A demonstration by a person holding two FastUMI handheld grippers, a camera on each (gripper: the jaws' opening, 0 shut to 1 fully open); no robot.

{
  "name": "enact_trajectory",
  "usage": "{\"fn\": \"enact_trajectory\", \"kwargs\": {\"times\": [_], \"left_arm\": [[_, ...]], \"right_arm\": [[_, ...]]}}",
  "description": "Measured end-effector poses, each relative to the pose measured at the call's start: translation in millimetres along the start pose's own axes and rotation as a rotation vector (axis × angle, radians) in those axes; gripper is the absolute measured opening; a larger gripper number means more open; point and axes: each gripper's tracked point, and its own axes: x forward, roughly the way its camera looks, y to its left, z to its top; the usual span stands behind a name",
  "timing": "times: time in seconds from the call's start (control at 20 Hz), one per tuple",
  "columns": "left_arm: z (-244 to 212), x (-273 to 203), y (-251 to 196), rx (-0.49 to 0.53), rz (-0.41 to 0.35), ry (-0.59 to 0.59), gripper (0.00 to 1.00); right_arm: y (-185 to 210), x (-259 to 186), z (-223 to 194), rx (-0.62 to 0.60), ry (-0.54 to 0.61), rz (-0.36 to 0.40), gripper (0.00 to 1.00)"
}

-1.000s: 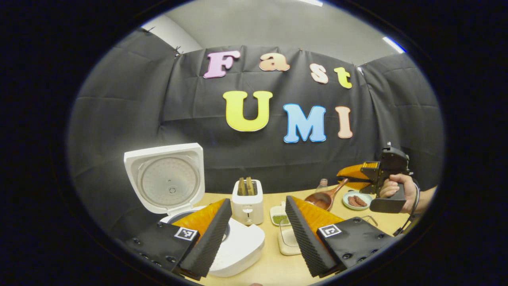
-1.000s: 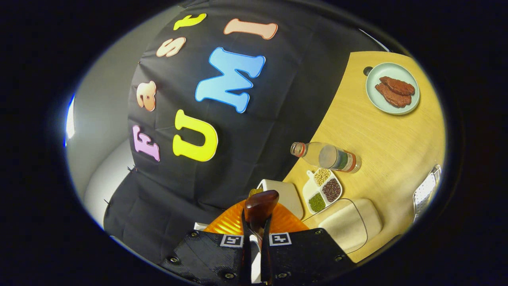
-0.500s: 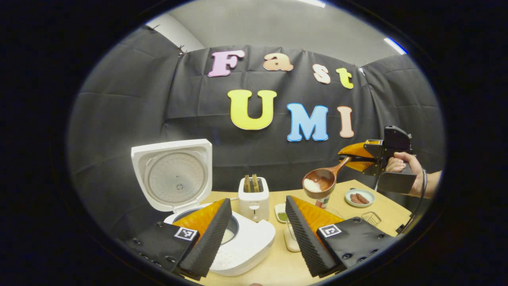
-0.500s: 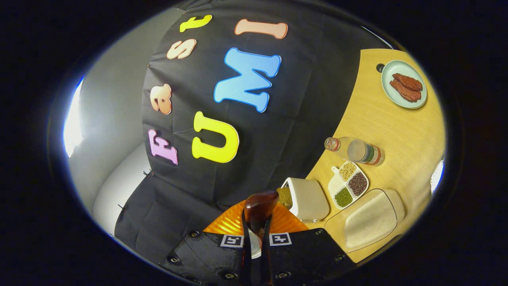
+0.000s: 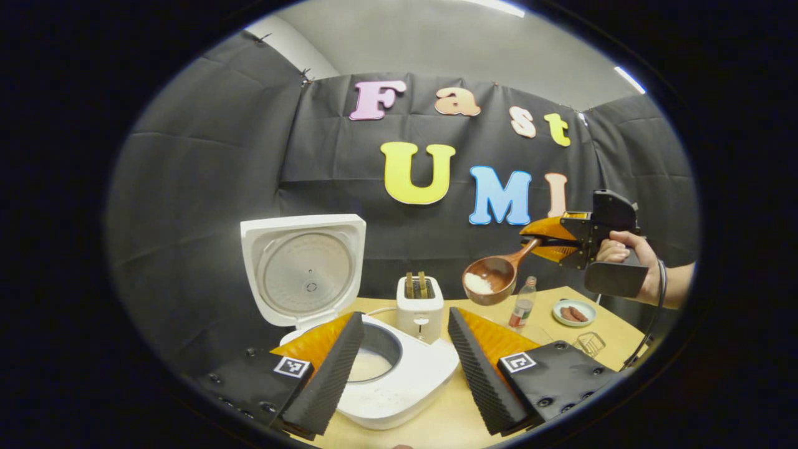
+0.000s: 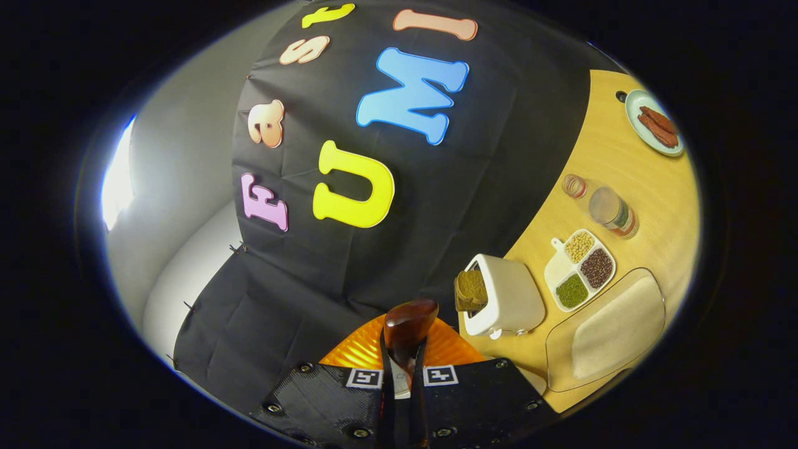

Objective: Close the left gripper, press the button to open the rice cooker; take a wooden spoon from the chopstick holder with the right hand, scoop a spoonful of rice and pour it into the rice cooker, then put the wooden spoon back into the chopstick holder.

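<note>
Half of rice cooker (image 5: 380, 368) pot hidden, left gripper (image 5: 405, 368) fingers (image 5: 324, 374)

A white rice cooker (image 5: 374, 368) stands open on a pale wood-grain table (image 6: 586, 162). Beside the cooker, a cream toaster (image 5: 420, 308) holds brown bread. Above the cooker's right, a reddish-brown wooden spoon (image 5: 492, 277) carries white rice.
</note>
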Motion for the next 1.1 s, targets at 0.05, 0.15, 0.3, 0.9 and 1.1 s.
{"fn": "enact_trajectory", "kwargs": {"times": [0.05, 0.15, 0.3, 0.9, 1.1], "left_arm": [[0, -2, 5, -0.003, 0.006, 0.000, 0.89], [-4, -5, 14, -0.006, 0.014, 0.001, 0.89], [-8, -8, 26, -0.009, 0.028, 0.005, 0.89], [-39, -26, 65, -0.027, 0.084, 0.029, 0.94], [-47, -30, 77, -0.038, 0.118, 0.043, 0.94]], "right_arm": [[3, 5, -6, -0.003, 0.010, 0.005, 0.09], [7, 15, -14, -0.011, 0.024, 0.010, 0.09], [11, 30, -24, -0.027, 0.042, 0.002, 0.09], [20, 83, -84, -0.174, 0.159, -0.026, 0.09], [26, 104, -112, -0.247, 0.209, -0.029, 0.09]]}}
